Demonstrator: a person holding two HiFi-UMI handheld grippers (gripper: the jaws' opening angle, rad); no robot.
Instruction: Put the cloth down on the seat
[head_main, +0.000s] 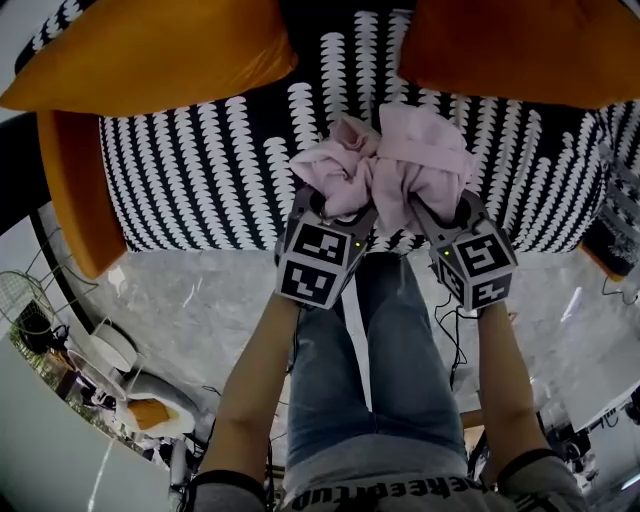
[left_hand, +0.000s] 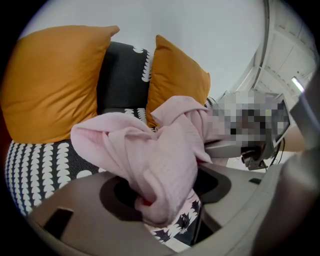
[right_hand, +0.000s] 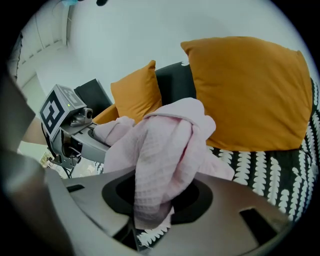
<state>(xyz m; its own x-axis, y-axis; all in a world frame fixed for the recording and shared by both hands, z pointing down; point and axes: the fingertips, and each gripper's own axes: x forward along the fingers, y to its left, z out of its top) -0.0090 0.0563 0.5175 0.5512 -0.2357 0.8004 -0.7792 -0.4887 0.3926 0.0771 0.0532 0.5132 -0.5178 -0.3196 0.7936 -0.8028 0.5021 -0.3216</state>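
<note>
My left gripper (head_main: 337, 206) and right gripper (head_main: 446, 210) each have their jaws closed on a thick fold of the pink cloth (head_main: 400, 160). It is bunched between them at the front edge of the seat (head_main: 200, 170). Two orange cushions (head_main: 150, 55) sit behind.

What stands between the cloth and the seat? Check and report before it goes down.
Nothing visible does. The cloth, gripped by the left hand-held gripper and right hand-held gripper, sits bunched right over the bare front of the seat. Both orange cushions lie further back.
</note>
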